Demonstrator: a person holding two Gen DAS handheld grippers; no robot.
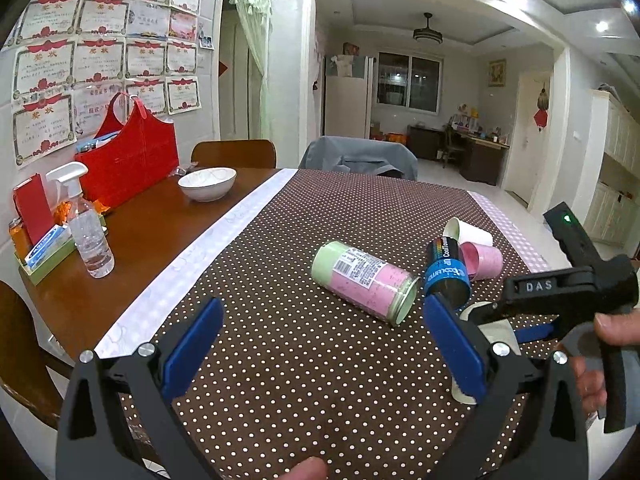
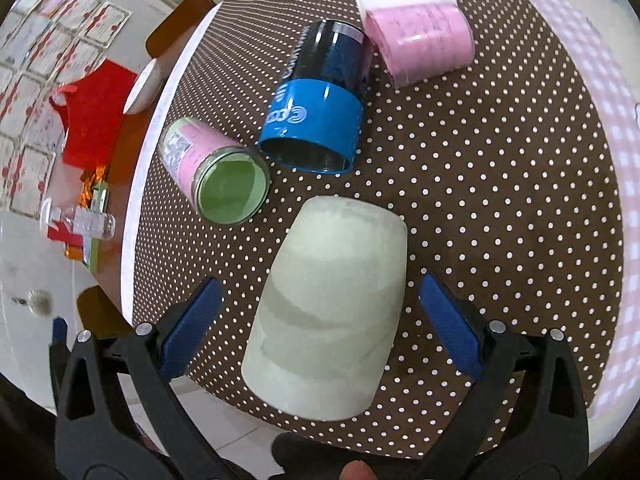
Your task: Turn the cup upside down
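Note:
A pale green cup (image 2: 332, 304) lies on the dotted brown tablecloth (image 2: 480, 168), between the open fingers of my right gripper (image 2: 320, 320) without touching the pads. In the left wrist view only slivers of this cup (image 1: 502, 330) show behind the right gripper's body. A pink and green cup (image 1: 366, 282) lies on its side mid-table; it also shows in the right wrist view (image 2: 212, 168). A blue and black cup (image 1: 446, 272) (image 2: 320, 96) and a pink cup (image 1: 480, 258) (image 2: 420, 40) lie beyond. My left gripper (image 1: 320, 340) is open and empty above the cloth.
A white bowl (image 1: 207, 183), a spray bottle (image 1: 86, 224), a red bag (image 1: 128, 156) and a green tray of items (image 1: 44, 256) sit on the bare wood at the left. Chairs (image 1: 234, 153) stand at the far side. The table's near edge (image 2: 224, 392) is close to the pale cup.

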